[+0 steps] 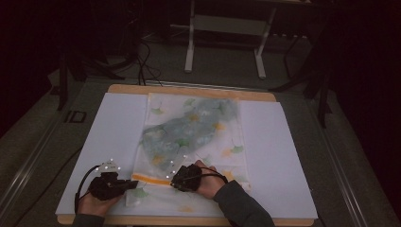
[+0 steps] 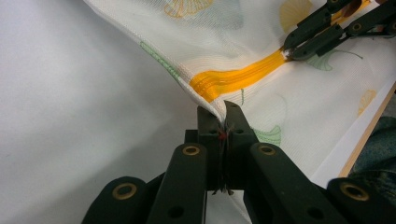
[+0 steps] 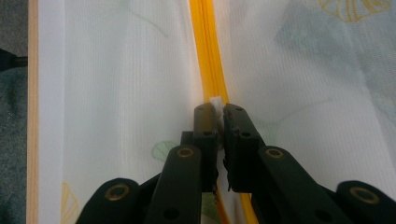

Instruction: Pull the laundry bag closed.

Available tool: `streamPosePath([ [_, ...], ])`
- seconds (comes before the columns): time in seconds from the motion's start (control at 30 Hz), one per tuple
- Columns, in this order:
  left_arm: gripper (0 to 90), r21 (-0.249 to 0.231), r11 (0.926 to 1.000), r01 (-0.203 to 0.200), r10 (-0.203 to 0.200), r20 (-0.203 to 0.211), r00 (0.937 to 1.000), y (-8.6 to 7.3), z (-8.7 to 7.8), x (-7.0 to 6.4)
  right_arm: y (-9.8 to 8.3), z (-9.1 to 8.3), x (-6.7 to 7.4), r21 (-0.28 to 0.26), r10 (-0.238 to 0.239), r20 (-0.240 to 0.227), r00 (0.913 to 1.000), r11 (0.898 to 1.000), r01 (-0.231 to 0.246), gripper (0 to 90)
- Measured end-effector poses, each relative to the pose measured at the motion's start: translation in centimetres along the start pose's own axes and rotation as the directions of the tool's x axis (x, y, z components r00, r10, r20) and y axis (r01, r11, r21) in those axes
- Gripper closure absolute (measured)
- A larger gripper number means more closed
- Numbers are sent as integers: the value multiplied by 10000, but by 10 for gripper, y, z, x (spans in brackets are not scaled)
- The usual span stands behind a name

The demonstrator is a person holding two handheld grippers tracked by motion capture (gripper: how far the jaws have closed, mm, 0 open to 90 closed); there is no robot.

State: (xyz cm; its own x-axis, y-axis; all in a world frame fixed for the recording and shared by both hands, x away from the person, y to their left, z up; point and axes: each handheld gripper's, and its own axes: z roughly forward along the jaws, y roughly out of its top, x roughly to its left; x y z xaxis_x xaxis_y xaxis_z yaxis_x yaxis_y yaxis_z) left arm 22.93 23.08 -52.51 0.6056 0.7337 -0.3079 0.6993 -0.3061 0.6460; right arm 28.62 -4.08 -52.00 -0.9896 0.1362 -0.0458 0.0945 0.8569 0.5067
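Mesh laundry bag [image 1: 194, 137] is lying flat on the white sheet [image 1: 279, 156] covering the table. Left gripper [image 2: 223, 122] is pinching the bag's corner beside the orange zipper [image 2: 238, 78]; right gripper [image 3: 215, 112] is pinching the white zipper pull [image 3: 216, 103].

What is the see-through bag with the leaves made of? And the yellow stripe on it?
The bag looks like thin white mesh fabric, matte: a fine woven grid shows, and something blue-grey shows through it. The yellow stripe looks like a zipper of smooth, slightly shiny plastic or nylon, with lengthwise ridges; I can't say for sure.
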Motion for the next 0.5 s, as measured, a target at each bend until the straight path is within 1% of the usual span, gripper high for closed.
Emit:
streamPosePath([
  [0.5,883,-75,10000,37,-36,40,10000,-1,-1,1,-17,-11,-6,92,200,69,9998,9998,-200,846],
])
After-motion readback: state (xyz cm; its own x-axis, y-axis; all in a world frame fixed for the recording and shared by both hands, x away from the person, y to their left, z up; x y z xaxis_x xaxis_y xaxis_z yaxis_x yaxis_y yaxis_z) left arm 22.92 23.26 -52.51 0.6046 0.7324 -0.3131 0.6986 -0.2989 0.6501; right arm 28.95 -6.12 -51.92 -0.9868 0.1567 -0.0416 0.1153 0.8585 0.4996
